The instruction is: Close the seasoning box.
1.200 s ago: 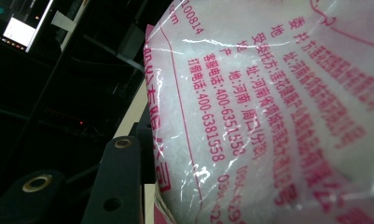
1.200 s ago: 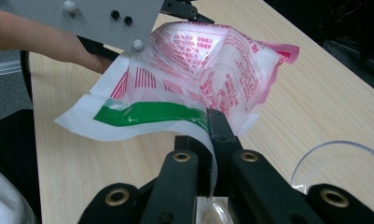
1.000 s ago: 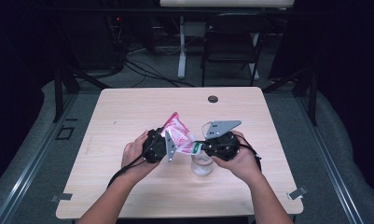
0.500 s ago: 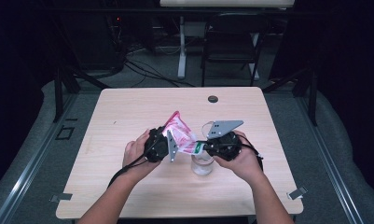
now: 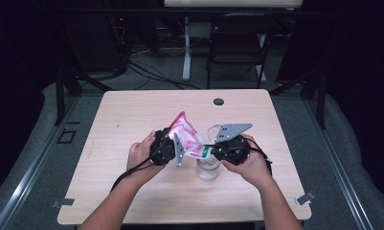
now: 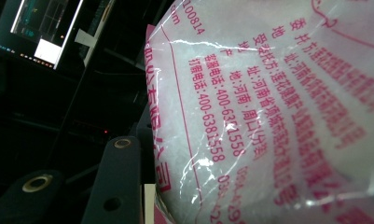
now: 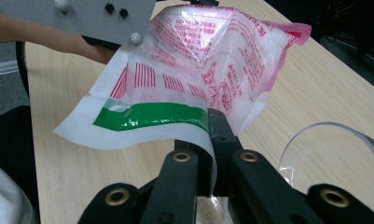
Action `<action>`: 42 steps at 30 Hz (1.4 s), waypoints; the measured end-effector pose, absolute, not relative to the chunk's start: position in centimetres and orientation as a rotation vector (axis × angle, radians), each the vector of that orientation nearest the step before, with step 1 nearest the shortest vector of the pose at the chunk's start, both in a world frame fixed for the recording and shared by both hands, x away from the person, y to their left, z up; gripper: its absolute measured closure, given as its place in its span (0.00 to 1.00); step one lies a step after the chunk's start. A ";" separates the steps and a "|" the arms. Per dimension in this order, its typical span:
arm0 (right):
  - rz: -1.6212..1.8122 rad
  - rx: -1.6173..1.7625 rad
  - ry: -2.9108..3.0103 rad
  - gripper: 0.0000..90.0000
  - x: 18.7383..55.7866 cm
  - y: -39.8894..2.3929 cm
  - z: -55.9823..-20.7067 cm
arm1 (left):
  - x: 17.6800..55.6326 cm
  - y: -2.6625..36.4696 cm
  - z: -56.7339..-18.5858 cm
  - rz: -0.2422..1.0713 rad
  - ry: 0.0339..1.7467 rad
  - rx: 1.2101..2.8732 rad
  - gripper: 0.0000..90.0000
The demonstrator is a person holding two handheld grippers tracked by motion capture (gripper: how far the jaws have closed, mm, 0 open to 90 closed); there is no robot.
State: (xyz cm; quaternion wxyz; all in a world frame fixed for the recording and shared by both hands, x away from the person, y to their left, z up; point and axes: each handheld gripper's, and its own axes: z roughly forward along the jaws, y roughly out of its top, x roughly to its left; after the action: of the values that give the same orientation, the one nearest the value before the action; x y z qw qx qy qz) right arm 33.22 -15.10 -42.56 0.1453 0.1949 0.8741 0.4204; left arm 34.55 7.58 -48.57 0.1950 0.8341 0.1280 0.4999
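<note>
A clear plastic bag (image 5: 186,135) with pink print and white grains inside hangs tilted between both grippers over the middle of the table. My left gripper (image 5: 174,149) is shut on the bag's body; in the left gripper view one black finger (image 6: 117,179) presses the bag (image 6: 268,116), and the other is hidden behind it. My right gripper (image 7: 211,140) is shut on the bag's flat lower edge, beside the green band (image 7: 152,115). A clear glass cup (image 5: 208,168) stands on the table just below the bag's low end, its rim (image 7: 334,140) to the right of my right jaws.
The wooden table (image 5: 132,120) has a small dark round disc (image 5: 219,101) near its far edge. A folding chair (image 5: 237,43) and cables stand on the floor beyond. The left gripper's grey plate (image 7: 96,16) and a forearm (image 7: 35,30) lie behind the bag.
</note>
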 end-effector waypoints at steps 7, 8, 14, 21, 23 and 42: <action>1.208 0.566 2.520 1.00 33.3 -15.4 -42.6 | 34.5 7.3 -48.4 1.433 0.344 2.335 0.65; 1.209 0.568 2.520 1.00 33.2 -15.4 -42.6 | 34.5 7.3 -48.4 1.438 0.342 2.335 0.65; 1.202 0.562 2.534 1.00 33.3 -15.5 -42.9 | 34.4 7.2 -48.3 1.458 0.329 2.343 0.65; 1.192 0.556 2.549 1.00 33.3 -15.5 -43.1 | 34.5 7.2 -48.3 1.473 0.317 2.344 0.65; 1.189 0.556 2.549 1.00 33.3 -15.5 -43.2 | 34.4 7.2 -48.3 1.480 0.314 2.342 0.65; 1.171 0.569 2.549 1.00 32.9 -16.0 -43.6 | 34.4 6.6 -48.3 1.495 0.272 2.349 0.65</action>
State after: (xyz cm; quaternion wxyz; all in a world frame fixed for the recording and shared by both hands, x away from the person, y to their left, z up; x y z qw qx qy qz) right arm 32.93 -16.03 -43.63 0.1392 0.1970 0.8819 0.4050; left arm 34.43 6.56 -48.32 0.1710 0.8273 0.0959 0.5265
